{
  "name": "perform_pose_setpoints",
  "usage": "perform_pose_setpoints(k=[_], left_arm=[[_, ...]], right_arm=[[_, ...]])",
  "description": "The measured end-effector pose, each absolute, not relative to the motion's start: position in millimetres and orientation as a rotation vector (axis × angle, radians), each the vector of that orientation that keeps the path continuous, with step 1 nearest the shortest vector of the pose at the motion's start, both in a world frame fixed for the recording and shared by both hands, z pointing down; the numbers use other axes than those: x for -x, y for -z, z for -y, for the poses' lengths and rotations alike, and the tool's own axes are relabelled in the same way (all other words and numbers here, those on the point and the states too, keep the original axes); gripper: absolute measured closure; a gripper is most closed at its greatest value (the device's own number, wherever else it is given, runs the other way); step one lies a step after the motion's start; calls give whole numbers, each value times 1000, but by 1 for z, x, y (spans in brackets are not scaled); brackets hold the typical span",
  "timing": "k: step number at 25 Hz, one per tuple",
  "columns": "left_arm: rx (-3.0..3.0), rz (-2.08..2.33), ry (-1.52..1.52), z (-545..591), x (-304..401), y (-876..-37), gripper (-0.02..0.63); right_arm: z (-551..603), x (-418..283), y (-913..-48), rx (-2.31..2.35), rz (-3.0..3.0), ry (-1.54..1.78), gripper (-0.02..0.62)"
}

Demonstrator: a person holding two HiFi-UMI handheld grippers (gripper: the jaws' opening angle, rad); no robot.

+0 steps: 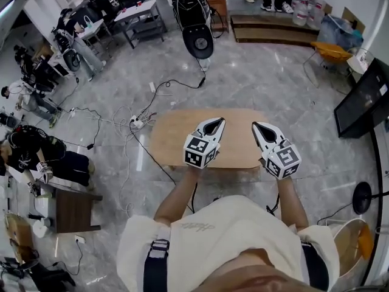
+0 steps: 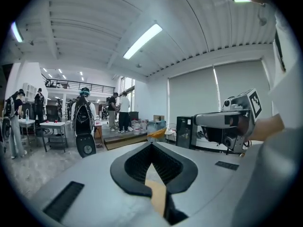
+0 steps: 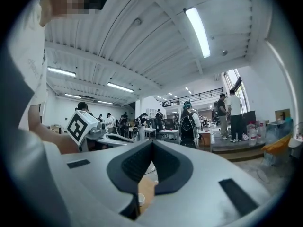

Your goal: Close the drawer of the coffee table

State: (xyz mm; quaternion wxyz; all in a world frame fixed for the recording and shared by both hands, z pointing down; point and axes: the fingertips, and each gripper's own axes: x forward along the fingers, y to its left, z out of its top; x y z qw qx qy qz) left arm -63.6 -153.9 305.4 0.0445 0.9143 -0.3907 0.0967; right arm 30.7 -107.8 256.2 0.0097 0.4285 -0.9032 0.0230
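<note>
A light wooden coffee table (image 1: 176, 135) stands on the grey marble floor in front of the person. No drawer shows in any view, so I cannot tell whether it is in or out. In the head view both grippers hover over the table's near half, raised and pointing away from the person. The left gripper (image 1: 220, 121) is shut with nothing held, its tips (image 2: 152, 144) meeting. The right gripper (image 1: 255, 125) is also shut and empty (image 3: 152, 142). A strip of tabletop wood shows below the closed tips in each gripper view.
Cables and a power strip (image 1: 137, 123) lie on the floor left of the table. A dark low table (image 1: 76, 210) stands at the near left, a black screen (image 1: 364, 99) at the right, a round black stand base (image 1: 361, 198) near right, and a black seat (image 1: 197, 41) beyond.
</note>
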Motion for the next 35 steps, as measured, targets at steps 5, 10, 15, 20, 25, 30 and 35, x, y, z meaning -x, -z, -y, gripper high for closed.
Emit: perform_pose_setpoints(k=[5,10,15,20,25,30,35], left_arm=[[-2794,1192,-305,152,63,-302,601],[-2752,1214,-322,146,66,-311,601],[-2742,1216,-326,146,54,-312,601],[-2757,1216,-329,143,48,-309,601],[-2755,1228,-327,140,48,-306,602],[-2752,1230,-315,139,59,-312,601],[-2751,1219,-321,135,57,-318,601]], right_arm=[[109,-38,-254,-1354,2832,-98,601],[105,-46,-267,-1354,2862,-209,601],[106,-60,-273,-1370,2859,-262,601],[105,-65,-273,-1369,2867,-266,601],[103,-68,-267,-1367,2874,-253,601],[100,-59,-275,-1376,2878,-268,601],[92,-63,-278,-1390,2878,-269,601]])
